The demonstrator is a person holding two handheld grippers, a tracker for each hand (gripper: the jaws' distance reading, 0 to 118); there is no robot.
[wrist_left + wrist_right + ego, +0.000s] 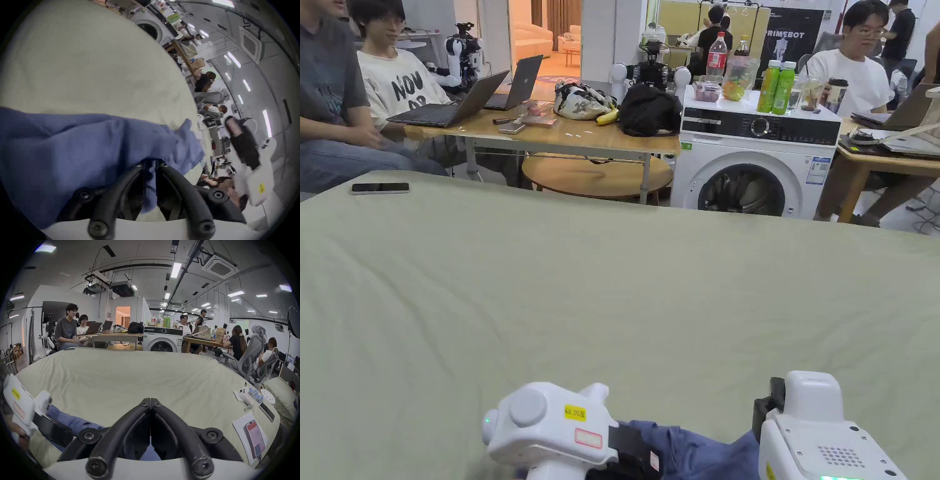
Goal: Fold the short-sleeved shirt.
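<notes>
Blue shirt (68, 146) bunched at the near edge of the green-sheeted bed (612, 281). Left claw (150, 168) pinches a fold of it between its 2 jaws. Right claw (150, 401), jaws together and empty, sits just beside the shirt.

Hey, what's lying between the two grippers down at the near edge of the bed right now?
Bunched blue shirt cloth spans the gap between the left gripper and the right gripper, seen in the head view; the left gripper view shows its jaws closed on that cloth.
</notes>
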